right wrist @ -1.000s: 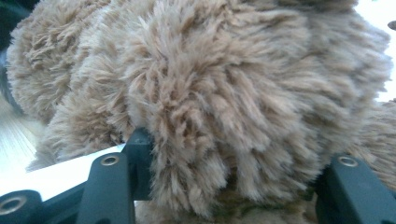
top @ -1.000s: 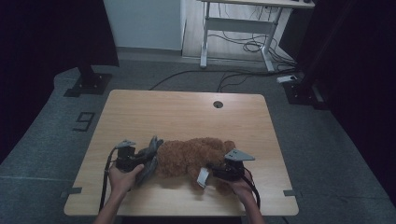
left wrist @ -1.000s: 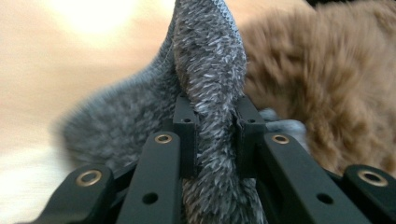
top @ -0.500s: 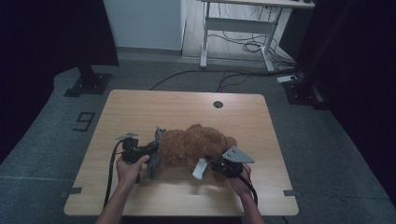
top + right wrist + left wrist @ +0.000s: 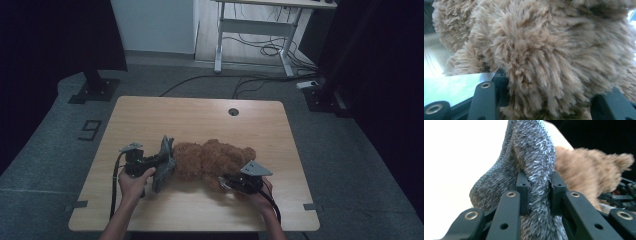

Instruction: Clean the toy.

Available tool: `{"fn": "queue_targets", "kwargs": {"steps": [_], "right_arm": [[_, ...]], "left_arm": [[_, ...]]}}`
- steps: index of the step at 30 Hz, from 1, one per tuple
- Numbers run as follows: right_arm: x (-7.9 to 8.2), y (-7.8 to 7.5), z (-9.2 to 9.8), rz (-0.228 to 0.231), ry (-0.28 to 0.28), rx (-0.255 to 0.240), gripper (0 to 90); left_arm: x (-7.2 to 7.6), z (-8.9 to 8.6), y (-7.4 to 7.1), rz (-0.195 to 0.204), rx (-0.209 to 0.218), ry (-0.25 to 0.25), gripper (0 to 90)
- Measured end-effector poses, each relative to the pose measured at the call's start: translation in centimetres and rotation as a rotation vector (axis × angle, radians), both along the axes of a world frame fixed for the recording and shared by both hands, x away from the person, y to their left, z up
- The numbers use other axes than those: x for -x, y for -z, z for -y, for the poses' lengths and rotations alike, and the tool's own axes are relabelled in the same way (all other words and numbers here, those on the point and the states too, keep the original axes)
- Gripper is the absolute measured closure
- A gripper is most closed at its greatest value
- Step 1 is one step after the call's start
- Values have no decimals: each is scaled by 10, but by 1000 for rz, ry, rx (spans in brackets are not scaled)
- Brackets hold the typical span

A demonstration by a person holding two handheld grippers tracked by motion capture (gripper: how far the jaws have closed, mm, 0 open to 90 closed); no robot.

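Teddy bear (image 5: 212, 160) lies on its side on my desk (image 5: 200, 115), toward the near edge and a little right of the middle, brown and shaggy. Against the bear's left end stands a grey fuzzy cloth (image 5: 164, 162), pulled up into a peak. My left tongs (image 5: 159, 162) sit just left of the bear with the jaws closed almost fully on a fold of that cloth (image 5: 534, 177), pinching it tight. My right tongs (image 5: 227, 181) press into the bear's near right side; its fur (image 5: 544, 62) bulges between the jaws, which stand fairly wide, and I cannot tell whether they truly grip it or just brace it.

I judge I am peeling the cloth off the bear while the right hand steadies it. Next comes a steady pull leftward, away from the bear, without dragging it along.

Compared with half a second ago, the cloth stands taller and the white tag by the right tongs is gone from sight.
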State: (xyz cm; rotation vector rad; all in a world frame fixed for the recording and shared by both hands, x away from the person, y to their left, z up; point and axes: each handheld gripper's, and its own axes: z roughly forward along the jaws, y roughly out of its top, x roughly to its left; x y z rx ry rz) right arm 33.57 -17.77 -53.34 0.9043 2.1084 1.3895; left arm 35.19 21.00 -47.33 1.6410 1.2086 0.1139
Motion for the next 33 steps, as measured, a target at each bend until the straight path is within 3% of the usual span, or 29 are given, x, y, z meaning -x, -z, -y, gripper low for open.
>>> {"fn": "queue_targets", "kwargs": {"steps": [4,7,11,16,18,21,23,26,29,33], "right_arm": [[0,0,1,-5,-1,-7,441],[1,0,1,-8,3,-12,428],[1,0,1,-11,11,-17,421],[2,0,0,-10,15,-23,412],[2,0,0,-11,16,-23,411],[3,0,0,-16,15,-22,411],[2,1,0,-21,17,-23,411],[2,3,-1,-37,21,-14,415],[2,4,-4,-36,20,1,425],[2,4,-3,-36,22,-1,441]], "left_arm": [[6,20,-32,96,-31,43,738],[2,56,-46,118,-69,117,736],[-7,113,-52,146,-130,198,747],[-13,181,-52,141,-178,291,751],[-11,200,-52,148,-188,317,751],[-5,226,-45,188,-269,327,751],[-6,230,-37,171,-285,319,751],[-11,224,-28,126,-260,315,755],[-14,210,-25,104,-240,300,758],[-15,187,-29,102,-261,249,756]]}}
